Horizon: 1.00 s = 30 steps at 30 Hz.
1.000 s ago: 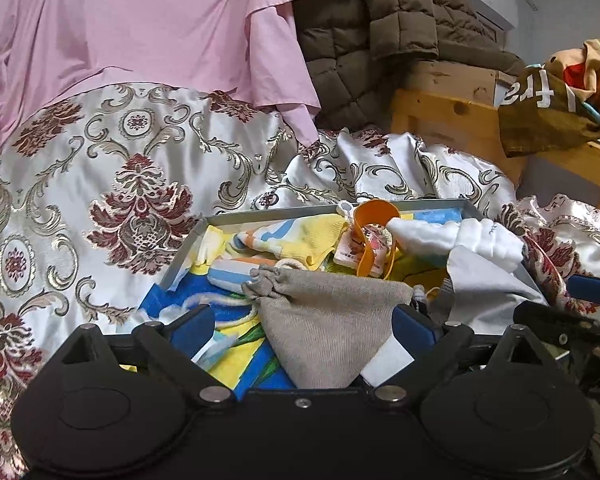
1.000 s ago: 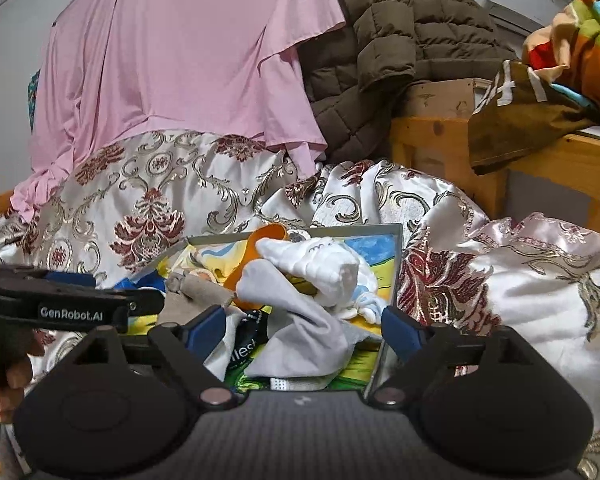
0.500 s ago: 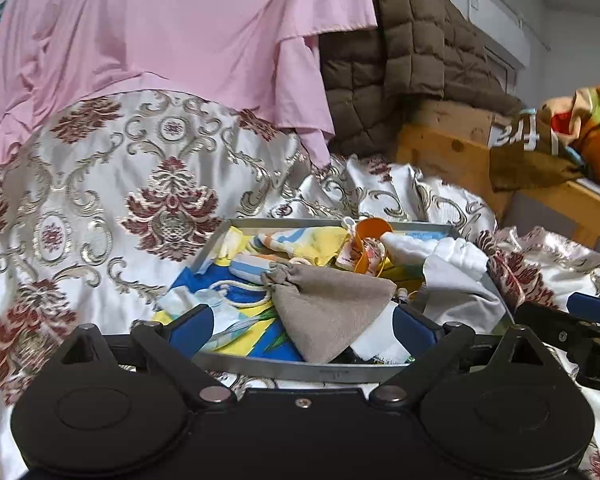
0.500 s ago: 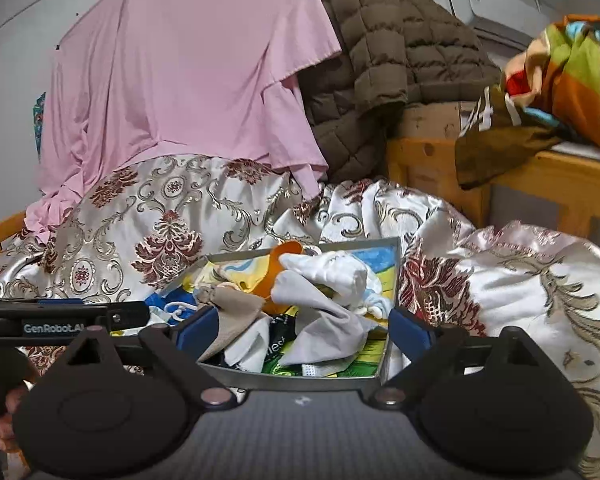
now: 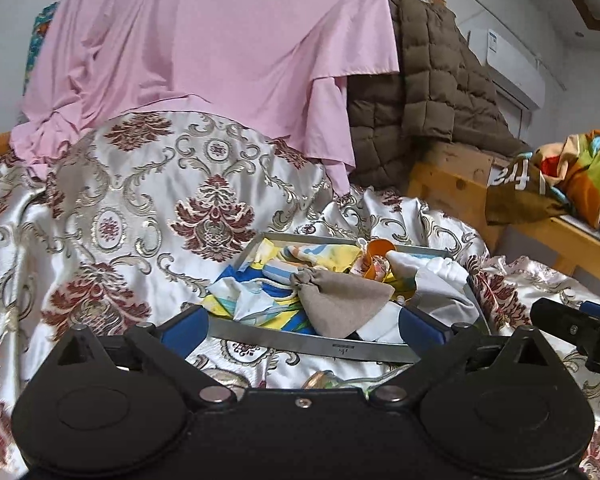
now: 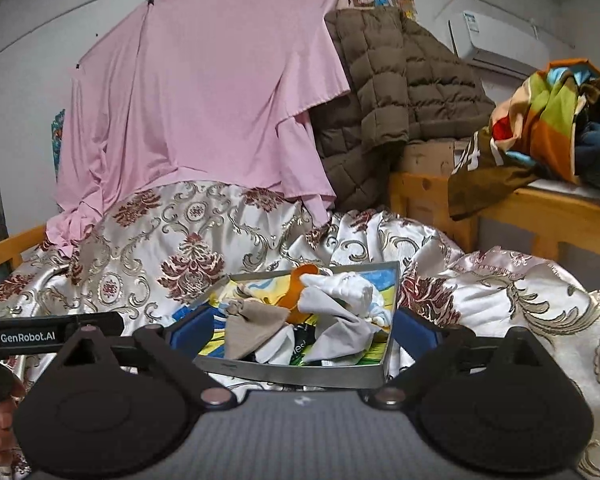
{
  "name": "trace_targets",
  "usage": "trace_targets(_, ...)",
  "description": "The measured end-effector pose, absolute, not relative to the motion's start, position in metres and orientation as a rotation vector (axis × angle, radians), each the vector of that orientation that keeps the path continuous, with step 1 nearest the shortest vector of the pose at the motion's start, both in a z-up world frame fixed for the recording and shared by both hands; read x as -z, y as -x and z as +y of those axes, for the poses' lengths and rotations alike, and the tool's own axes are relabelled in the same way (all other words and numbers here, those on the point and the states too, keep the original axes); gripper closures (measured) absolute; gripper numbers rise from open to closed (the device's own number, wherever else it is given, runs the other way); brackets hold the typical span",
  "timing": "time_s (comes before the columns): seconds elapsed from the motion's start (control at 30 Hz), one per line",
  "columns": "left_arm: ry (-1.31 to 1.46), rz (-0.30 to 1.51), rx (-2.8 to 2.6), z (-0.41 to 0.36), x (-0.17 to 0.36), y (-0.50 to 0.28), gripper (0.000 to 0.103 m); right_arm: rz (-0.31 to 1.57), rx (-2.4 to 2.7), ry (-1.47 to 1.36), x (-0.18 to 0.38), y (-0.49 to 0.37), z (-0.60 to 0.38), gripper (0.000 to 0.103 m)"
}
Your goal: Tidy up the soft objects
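A grey metal tray lies on the patterned satin bedspread. In it are a beige drawstring pouch, a white plush piece, a grey cloth, an orange item and a colourful printed cloth. My left gripper hangs short of the tray's near rim, its jaws opening with nothing gripped. My right gripper stands likewise before the tray, jaws opening and empty.
The satin bedspread rises in a mound behind the tray. A pink sheet and a brown quilted jacket hang at the back. A wooden bench with bright clothing is at right. A hand holds the left gripper.
Both grippers have drawn back and slightly up from the tray, whose near rim now shows in front of the fingers. The soft objects stay in the tray. The jaws have spread a little.
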<state>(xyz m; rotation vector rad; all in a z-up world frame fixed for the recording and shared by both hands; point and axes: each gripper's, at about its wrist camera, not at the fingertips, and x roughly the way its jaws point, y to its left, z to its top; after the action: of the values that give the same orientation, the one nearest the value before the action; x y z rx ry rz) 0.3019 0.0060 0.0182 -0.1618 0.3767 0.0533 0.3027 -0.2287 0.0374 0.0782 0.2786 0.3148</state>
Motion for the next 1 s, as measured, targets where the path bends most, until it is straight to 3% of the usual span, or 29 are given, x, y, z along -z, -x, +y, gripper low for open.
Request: trace_targets(1.0, 0.170, 0.341, -0.096, -0.002, -0.014, -0.204, 0.001, 0.274, -0.320, -0.130, -0.040, -0.222, -0.237, 0.001)
